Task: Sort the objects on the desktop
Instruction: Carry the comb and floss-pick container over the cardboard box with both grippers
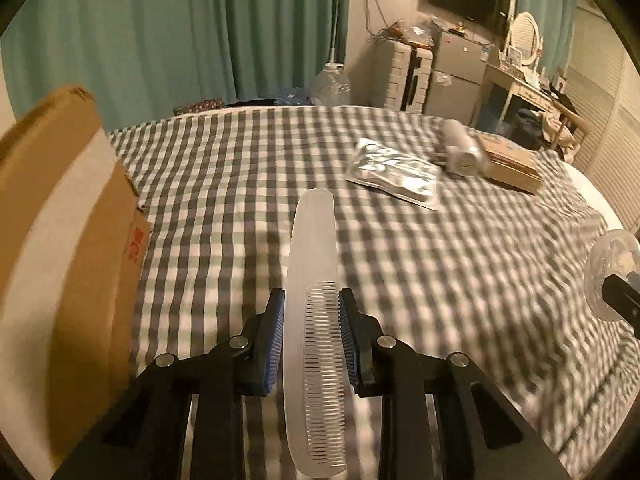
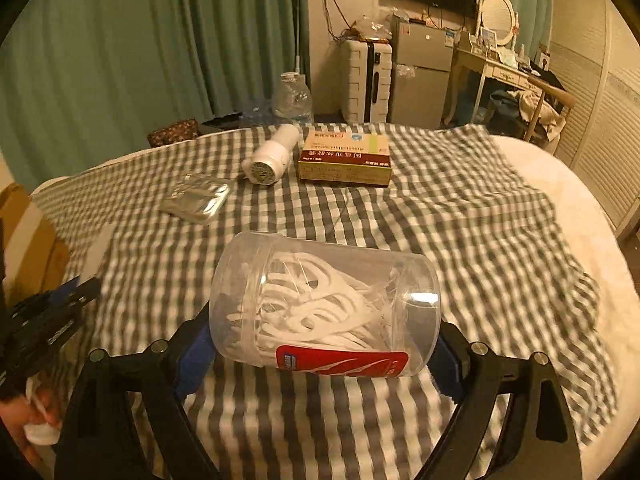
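My left gripper (image 1: 311, 300) is shut on a translucent white comb (image 1: 310, 248), held above the checked cloth with its handle pointing away. My right gripper (image 2: 320, 344) is shut on a clear plastic jar of white floss picks (image 2: 324, 304), lying sideways between the blue pads, red label down. The jar also shows at the right edge of the left wrist view (image 1: 610, 272). On the cloth farther off lie a silver foil pouch (image 2: 196, 196), a white cylindrical bottle (image 2: 272, 156) on its side, and a medicine box (image 2: 346, 156).
A brown cardboard box (image 1: 60, 240) stands at the left, close to my left gripper. The checked cloth (image 2: 460, 216) covers a white surface whose edge curves at the right. Beyond are curtains, a suitcase, a small fridge and a dressing table.
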Demonstrator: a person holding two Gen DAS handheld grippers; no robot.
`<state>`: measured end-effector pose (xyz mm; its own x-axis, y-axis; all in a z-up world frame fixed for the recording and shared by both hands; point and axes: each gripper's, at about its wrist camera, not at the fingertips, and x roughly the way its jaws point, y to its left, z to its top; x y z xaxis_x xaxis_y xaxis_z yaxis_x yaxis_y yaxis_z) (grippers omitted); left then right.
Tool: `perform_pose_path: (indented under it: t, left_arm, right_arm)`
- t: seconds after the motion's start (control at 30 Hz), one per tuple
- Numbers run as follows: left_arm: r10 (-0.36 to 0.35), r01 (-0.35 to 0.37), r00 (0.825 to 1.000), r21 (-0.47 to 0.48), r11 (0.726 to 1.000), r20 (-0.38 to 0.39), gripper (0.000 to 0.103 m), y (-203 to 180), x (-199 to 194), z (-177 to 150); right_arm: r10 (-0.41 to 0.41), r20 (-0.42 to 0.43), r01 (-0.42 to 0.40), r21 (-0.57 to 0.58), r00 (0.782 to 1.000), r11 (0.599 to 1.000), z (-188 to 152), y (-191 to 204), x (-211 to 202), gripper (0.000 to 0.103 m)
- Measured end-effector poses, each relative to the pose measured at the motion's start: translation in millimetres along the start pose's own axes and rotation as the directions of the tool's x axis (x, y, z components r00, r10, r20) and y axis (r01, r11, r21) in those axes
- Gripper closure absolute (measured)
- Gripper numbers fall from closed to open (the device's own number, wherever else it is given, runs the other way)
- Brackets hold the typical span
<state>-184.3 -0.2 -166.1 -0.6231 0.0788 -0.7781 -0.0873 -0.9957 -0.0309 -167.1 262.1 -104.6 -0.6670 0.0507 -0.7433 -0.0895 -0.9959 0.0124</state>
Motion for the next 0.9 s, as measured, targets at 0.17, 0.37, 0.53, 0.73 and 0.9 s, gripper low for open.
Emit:
perform_pose_path:
  t: [0.17,0.37,0.53,0.73,0.9]
  left_arm:
    - [-0.051,0.050,0.999,-0.014,0.999,-0.013,0.077,-9.4,-49.9,-3.4]
    - [-0.083,0.082,0.997,0.072,0.994,0.006,0.077,-14.7,-124.7,1.5]
    - [-0.065,0.063,0.998,0.089,0.994,0.015,0.077,2.0,-177.8,8.6]
    - [-0.005,-0.006,0.996,0.127,0.992,0.089,0.077,23.0,-232.8,20.4]
    - [0.013,-0.027,0.992,0.104,0.994,0.128,0.077,42.9,-260.5,30.3]
  right_arm:
    - [0.022,0.020,-0.022,-0.003,1.000,1.000,-9.0,1.1,-46.5,0.014]
    - [0.065,0.068,-0.065,-0.004,0.996,0.998,-15.9,9.9,-106.5,0.014]
    - [0.119,0.142,-0.115,-0.035,0.983,0.993,-15.6,26.5,-165.0,0.014]
    - [0.166,0.190,-0.153,-0.082,0.968,0.985,-18.8,47.1,-211.0,0.014]
    - [0.196,0.221,-0.170,-0.131,0.955,0.977,-18.3,72.0,-238.9,0.014]
